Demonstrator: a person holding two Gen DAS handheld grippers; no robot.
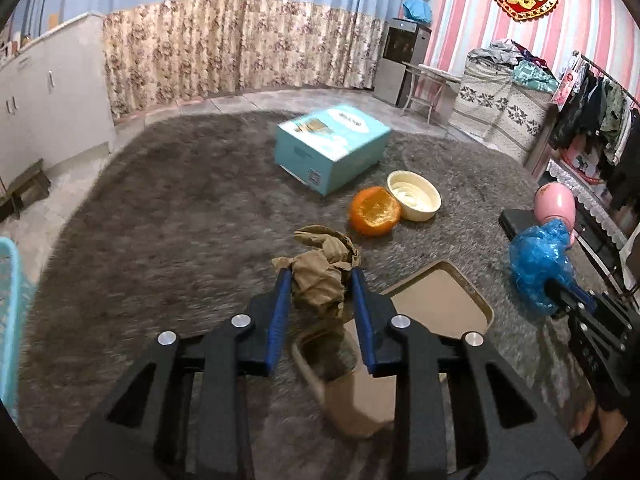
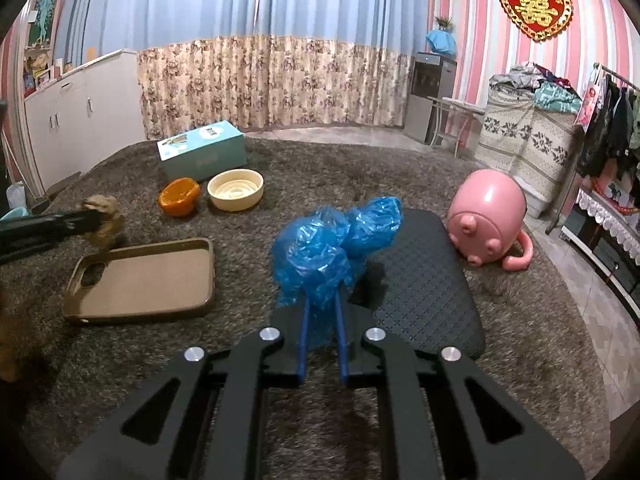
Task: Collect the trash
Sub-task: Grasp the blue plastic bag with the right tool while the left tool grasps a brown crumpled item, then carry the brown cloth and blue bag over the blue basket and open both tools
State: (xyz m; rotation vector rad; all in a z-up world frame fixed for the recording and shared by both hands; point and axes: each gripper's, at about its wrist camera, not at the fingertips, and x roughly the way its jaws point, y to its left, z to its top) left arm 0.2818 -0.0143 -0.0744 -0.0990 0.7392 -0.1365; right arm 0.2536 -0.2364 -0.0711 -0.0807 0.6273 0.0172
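My left gripper [image 1: 322,274] is shut on a crumpled brown paper wad [image 1: 320,268] and holds it above the grey carpet. It also shows at the left of the right wrist view [image 2: 94,220] with the paper wad [image 2: 102,216]. My right gripper [image 2: 322,298] is shut on a crumpled blue plastic bag [image 2: 332,244], held above the carpet; the bag also shows in the left wrist view [image 1: 540,258]. An orange peel half [image 1: 374,210] [image 2: 179,196] lies on the carpet beside a cream bowl [image 1: 414,196] [image 2: 236,190].
A brown phone case [image 2: 144,278] [image 1: 440,300] lies on the carpet under my left gripper. A black quilted mat [image 2: 420,276], a pink piggy bank [image 2: 486,218], a teal box [image 1: 330,146] [image 2: 202,150] and a turquoise basket rim [image 1: 10,320] are around.
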